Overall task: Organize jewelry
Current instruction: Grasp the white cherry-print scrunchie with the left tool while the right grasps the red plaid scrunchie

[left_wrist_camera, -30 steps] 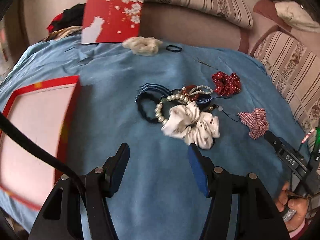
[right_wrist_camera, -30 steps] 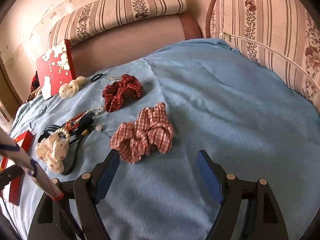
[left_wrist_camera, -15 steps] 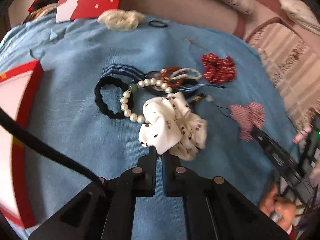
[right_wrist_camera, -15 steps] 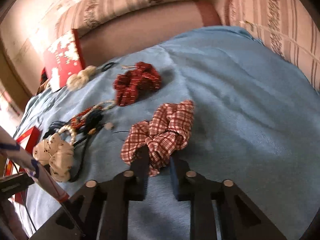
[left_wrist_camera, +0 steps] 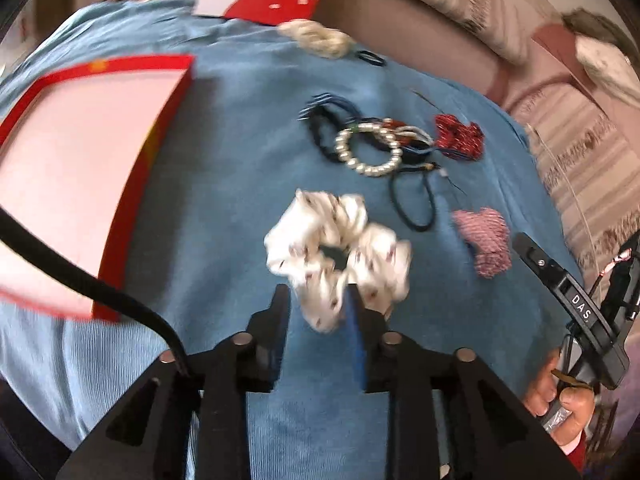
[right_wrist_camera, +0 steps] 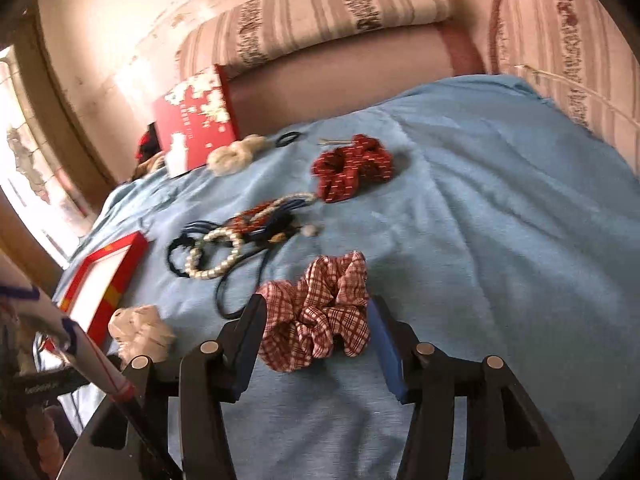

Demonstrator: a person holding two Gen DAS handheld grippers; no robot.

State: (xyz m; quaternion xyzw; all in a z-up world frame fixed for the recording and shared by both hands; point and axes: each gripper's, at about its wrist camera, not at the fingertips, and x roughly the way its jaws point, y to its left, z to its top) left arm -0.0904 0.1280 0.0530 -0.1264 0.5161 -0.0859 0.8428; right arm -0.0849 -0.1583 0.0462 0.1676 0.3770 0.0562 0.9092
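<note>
Here the left gripper (left_wrist_camera: 316,304) is partly open, its jaws on either side of the lower folds of the white spotted scrunchie (left_wrist_camera: 340,252); whether they actually pinch the fabric cannot be told. That scrunchie sits near the middle of the blue blanket (left_wrist_camera: 224,200), with the open red box (left_wrist_camera: 80,160) off toward the blanket's left edge. Beyond it lie a pearl bracelet (left_wrist_camera: 370,150) tangled with dark hair ties (left_wrist_camera: 414,204), and a red dotted scrunchie (left_wrist_camera: 458,136) farther right. The right gripper (right_wrist_camera: 316,336) is open wider, and the red plaid scrunchie (right_wrist_camera: 320,312) lies between its jaws, touching or nearly touching both pads. A cream scrunchie (right_wrist_camera: 238,154) rests by the red card (right_wrist_camera: 196,120) at the blanket's far edge.
</note>
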